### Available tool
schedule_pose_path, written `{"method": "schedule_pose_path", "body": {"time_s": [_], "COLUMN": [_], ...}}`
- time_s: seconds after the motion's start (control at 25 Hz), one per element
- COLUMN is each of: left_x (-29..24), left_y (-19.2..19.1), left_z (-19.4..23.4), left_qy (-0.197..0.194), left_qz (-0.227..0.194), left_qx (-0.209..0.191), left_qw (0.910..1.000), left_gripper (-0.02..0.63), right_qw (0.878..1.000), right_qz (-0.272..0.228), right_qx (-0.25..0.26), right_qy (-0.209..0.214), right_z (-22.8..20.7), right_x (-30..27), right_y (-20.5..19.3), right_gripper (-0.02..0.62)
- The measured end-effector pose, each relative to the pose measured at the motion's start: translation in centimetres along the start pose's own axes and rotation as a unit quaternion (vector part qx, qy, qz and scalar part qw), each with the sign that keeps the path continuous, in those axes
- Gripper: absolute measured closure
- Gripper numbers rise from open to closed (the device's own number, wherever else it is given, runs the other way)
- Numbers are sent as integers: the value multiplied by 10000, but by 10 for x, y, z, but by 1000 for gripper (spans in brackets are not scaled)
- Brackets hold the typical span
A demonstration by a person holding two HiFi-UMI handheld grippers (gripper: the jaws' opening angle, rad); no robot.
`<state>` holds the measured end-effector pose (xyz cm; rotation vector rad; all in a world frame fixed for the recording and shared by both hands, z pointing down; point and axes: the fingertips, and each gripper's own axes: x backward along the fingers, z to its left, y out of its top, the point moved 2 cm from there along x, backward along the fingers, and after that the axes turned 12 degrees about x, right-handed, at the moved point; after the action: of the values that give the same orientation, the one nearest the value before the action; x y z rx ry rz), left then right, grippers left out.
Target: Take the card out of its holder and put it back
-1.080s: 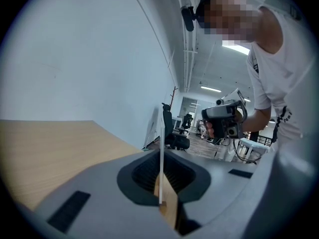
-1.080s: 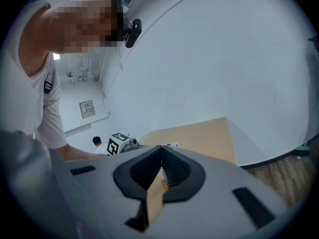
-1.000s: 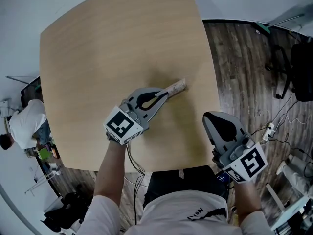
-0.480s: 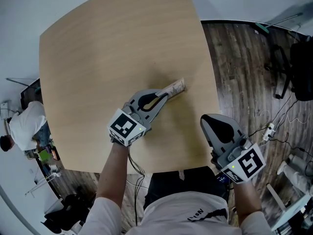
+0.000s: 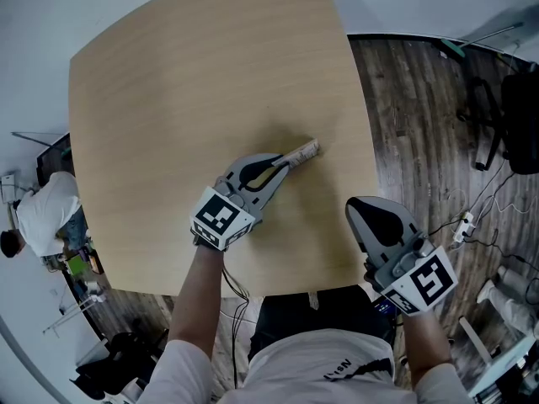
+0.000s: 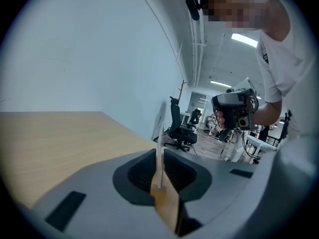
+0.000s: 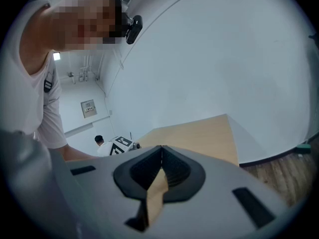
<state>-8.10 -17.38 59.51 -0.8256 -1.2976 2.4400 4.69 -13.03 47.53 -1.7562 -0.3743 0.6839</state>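
My left gripper (image 5: 285,166) is over the right middle of the wooden table (image 5: 168,99), shut on a thin flat card holder (image 5: 303,151) that sticks out past its tips toward the table's right edge. In the left gripper view the holder (image 6: 159,143) shows edge-on, pinched between the shut jaws. I cannot tell whether the card is inside it. My right gripper (image 5: 362,205) is held off the table's right front corner, above the floor, its jaws shut on nothing; it also shows as the right gripper (image 6: 234,111) in a hand.
The table's right edge (image 5: 364,141) runs close to the holder. Beyond it lie dark wood floor (image 5: 421,108) with cables and a black office chair (image 5: 514,116). A person in white (image 5: 42,213) is at the far left, below table level.
The left gripper has shifted slightly toward the table's front with the holder still pinched. The right gripper has drifted a little to the left.
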Motion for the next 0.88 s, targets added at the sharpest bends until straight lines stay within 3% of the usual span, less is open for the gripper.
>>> {"method": "schedule_pose_path", "body": {"time_s": [0.4, 0.64, 0.88], "left_x": [43, 78, 110], "left_y": [63, 108, 114], "left_z": [-29, -79, -138], "left_qy": [497, 606, 820], "left_qz": [-803, -1225, -1444], "left_qx": [158, 317, 666], "left_qw": [9954, 9901, 9839], "left_gripper": [563, 565, 578], "right_qw": [9997, 9995, 9992], "right_qz": [-112, -156, -112], "right_qx": [172, 236, 375], "right_qy": [94, 145, -37], "right_z": [4, 19, 52], "right_x": [1, 3, 20], "right_y": [21, 42, 60], "right_gripper": [581, 581, 581]}}
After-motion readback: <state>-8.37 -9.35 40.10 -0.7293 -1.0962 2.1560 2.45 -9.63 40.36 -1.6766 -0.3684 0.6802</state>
